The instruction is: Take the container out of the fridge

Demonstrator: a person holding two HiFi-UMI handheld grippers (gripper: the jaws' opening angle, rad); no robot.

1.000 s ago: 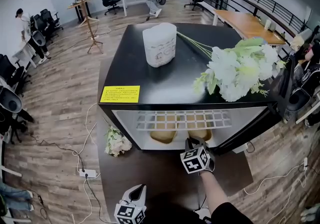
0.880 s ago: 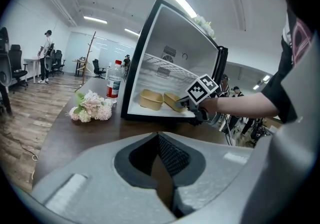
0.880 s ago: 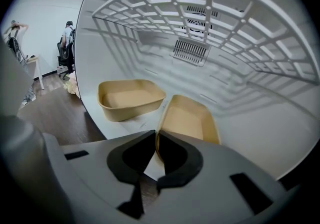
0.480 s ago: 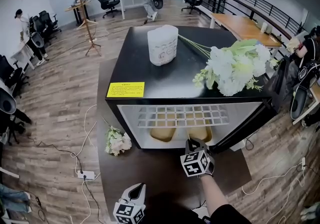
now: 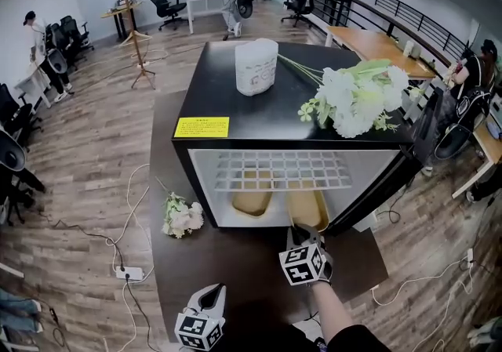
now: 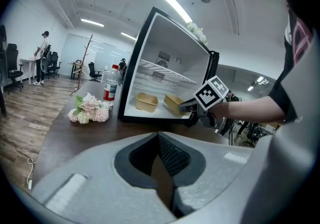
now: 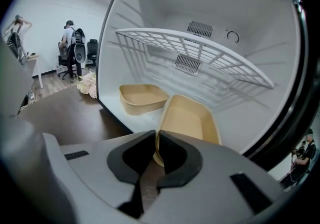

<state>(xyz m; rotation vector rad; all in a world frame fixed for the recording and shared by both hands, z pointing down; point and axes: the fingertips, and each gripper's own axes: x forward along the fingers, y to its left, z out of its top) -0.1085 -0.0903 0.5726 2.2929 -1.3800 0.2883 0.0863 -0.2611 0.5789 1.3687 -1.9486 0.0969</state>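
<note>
Head view: the fridge (image 5: 259, 111) stands open on a dark table (image 5: 235, 264), its door (image 5: 392, 178) swung out to the right. Under the wire shelf (image 5: 282, 170) two tan containers lie side by side on the white floor. The right gripper (image 5: 302, 230) meets the near end of the right-hand container (image 5: 307, 209) at the fridge's front lip; the left-hand container (image 5: 252, 200) sits just beside it, a narrow gap between. A loose bouquet (image 5: 182, 215) lies on the table off the fridge's left corner. The table in front of the opening is bare. The left gripper (image 5: 210, 295) hangs low, well apart from the fridge.

Left gripper view: the left gripper's (image 6: 160, 143) jaws are pressed together on nothing. A bottle (image 6: 110, 86) stands beside the fridge's left wall.

Right gripper view: the right gripper's (image 7: 156, 140) pads pinch the near rim of the container (image 7: 192, 120), which points into the fridge, its near end apparently lifted. Open space shows above it up to the shelf (image 7: 200, 53).
</note>
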